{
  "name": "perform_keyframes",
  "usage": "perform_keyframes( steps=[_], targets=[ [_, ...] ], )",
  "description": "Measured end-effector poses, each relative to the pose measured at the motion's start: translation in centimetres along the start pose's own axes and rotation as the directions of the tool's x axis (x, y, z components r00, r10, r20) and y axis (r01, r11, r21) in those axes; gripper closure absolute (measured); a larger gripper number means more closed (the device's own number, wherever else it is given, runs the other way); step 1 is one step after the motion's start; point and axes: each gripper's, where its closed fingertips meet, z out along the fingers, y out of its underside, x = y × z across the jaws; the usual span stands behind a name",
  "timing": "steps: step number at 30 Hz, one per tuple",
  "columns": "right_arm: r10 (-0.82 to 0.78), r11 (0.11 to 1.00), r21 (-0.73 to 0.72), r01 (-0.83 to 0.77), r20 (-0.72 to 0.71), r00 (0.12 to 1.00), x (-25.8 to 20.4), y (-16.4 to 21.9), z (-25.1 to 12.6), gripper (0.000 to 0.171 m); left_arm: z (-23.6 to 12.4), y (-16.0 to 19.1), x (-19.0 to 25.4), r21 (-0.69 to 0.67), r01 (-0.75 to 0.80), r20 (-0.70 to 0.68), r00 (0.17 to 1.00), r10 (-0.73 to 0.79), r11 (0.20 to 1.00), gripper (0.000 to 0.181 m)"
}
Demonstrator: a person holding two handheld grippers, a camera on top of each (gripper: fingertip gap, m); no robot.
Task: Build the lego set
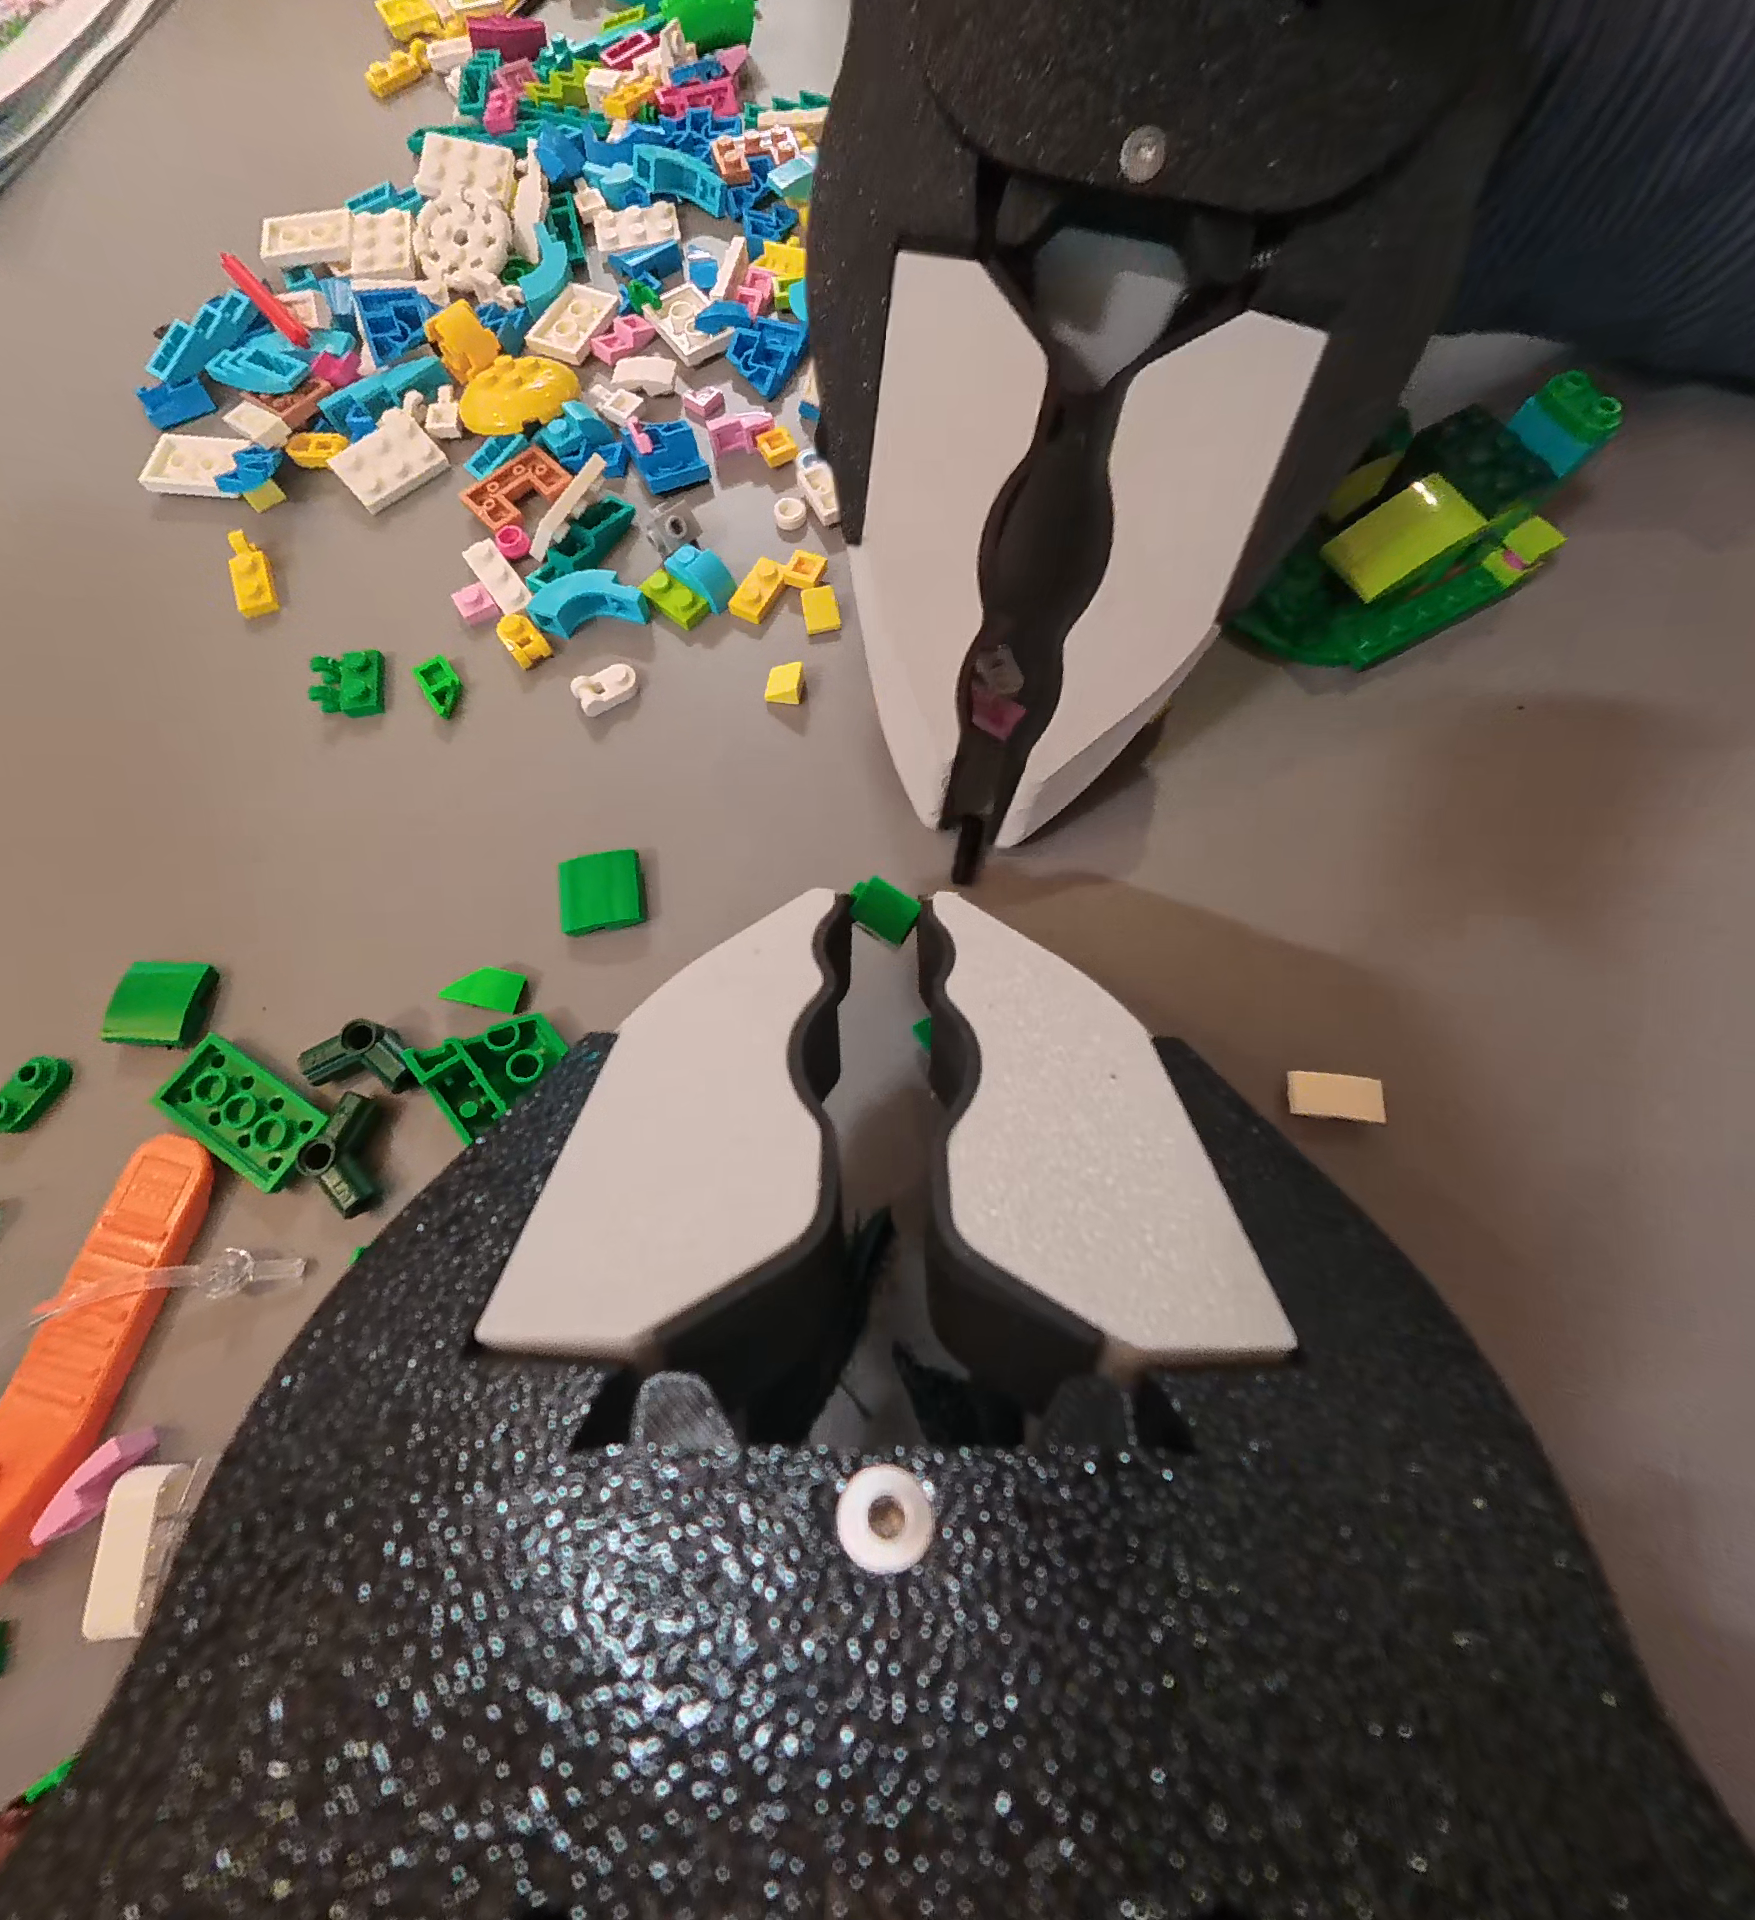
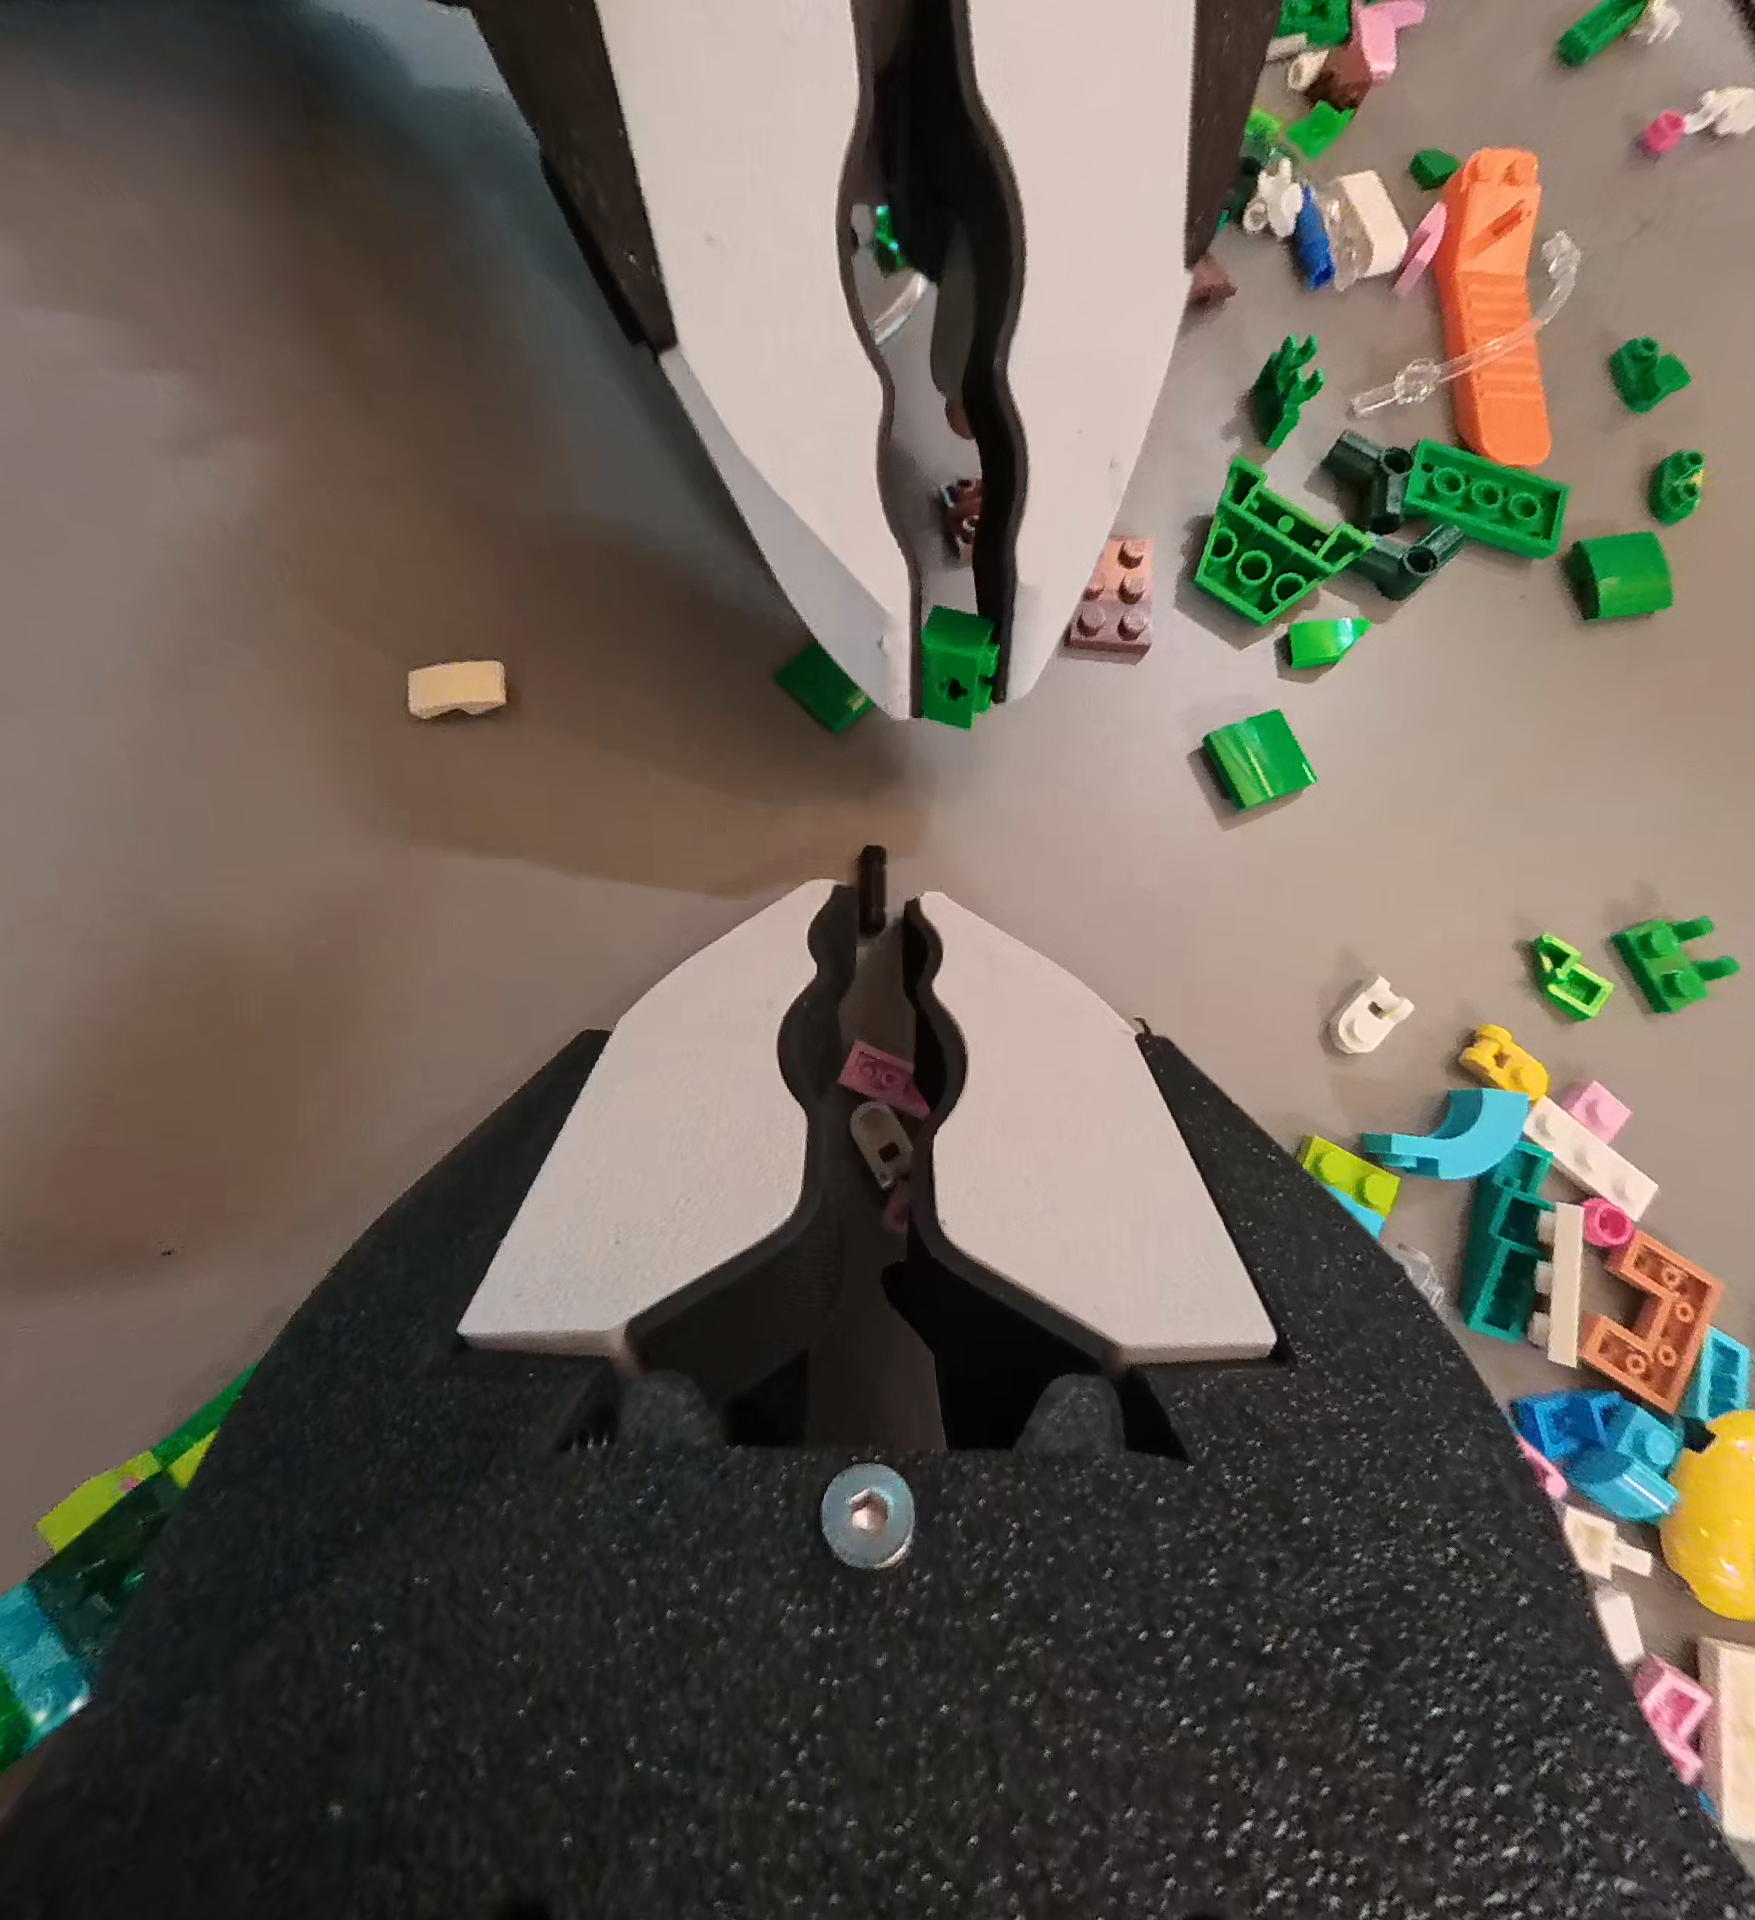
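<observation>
My left gripper (image 1: 883, 896) is shut on a small green brick (image 1: 888, 914) that has a cross-shaped hole in its side. In the right wrist view the left gripper (image 2: 956, 709) comes down from the top with that brick (image 2: 954, 665) at its tips. My right gripper (image 2: 873, 896) is shut on a short black pin (image 2: 870, 868). It points tip to tip at the left one (image 1: 972, 826), with the pin (image 1: 964, 857) just short of the brick. A partly built green model (image 1: 1424, 530) lies behind the right gripper.
A pile of loose coloured pieces (image 1: 540, 312) covers the grey table's far left. Green pieces (image 1: 239, 1107) and an orange brick separator (image 1: 62, 1382) lie at the left. A tan tile (image 1: 1335, 1096) lies alone at the right. A booklet (image 1: 0, 94) is at the top left. My two grippers' fingertips are within a few centimetres of each other.
</observation>
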Motion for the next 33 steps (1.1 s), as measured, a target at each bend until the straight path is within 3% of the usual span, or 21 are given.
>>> perform_keyframes(
  steps=[10, 12, 14, 17, 20, 24, 33],
  targets=[
    [-0.056, 0.998, -0.015, 0.056, -0.037, 0.998, 0.2, -0.2, 0.3, 0.169, -0.2, -0.4, 0.0, 0.014, -0.035, 0.014, 0.999, 0.034, 0.999, 0.170],
    [-0.082, 0.993, 0.078, 0.091, -0.104, 0.991, 0.8, -1.6, -0.6, 0.169, -0.7, -1.2, -0.5, 0.063, -0.069, 0.065, 0.996, 0.065, 0.996, 0.170],
    [-0.077, 0.960, 0.257, 0.115, -0.154, 0.985, 1.2, -4.1, -2.8, 0.169, -1.9, -2.7, -1.0, 0.159, -0.107, 0.124, 0.988, 0.088, 0.981, 0.170],
    [-0.110, 0.829, 0.527, 0.186, -0.172, 0.979, 0.2, -7.4, -6.6, 0.169, -4.0, -5.2, -0.9, 0.326, -0.142, 0.153, 0.984, 0.096, 0.935, 0.170],
    [-0.131, 0.688, 0.702, 0.183, -0.128, 0.983, -1.3, -9.3, -9.5, 0.170, -5.6, -7.1, 0.2, 0.470, -0.165, 0.127, 0.985, 0.119, 0.867, 0.170],
    [-0.155, 0.594, 0.788, 0.162, -0.086, 0.984, -2.3, -10.3, -11.3, 0.170, -6.3, -8.0, 1.4, 0.545, -0.163, 0.076, 0.986, 0.145, 0.822, 0.170],
    [-0.169, 0.607, 0.782, 0.141, -0.047, 0.985, -3.0, -10.7, -10.8, 0.170, -6.2, -8.2, 2.3, 0.564, -0.166, 0.042, 0.984, 0.173, 0.809, 0.170]
  ],
)
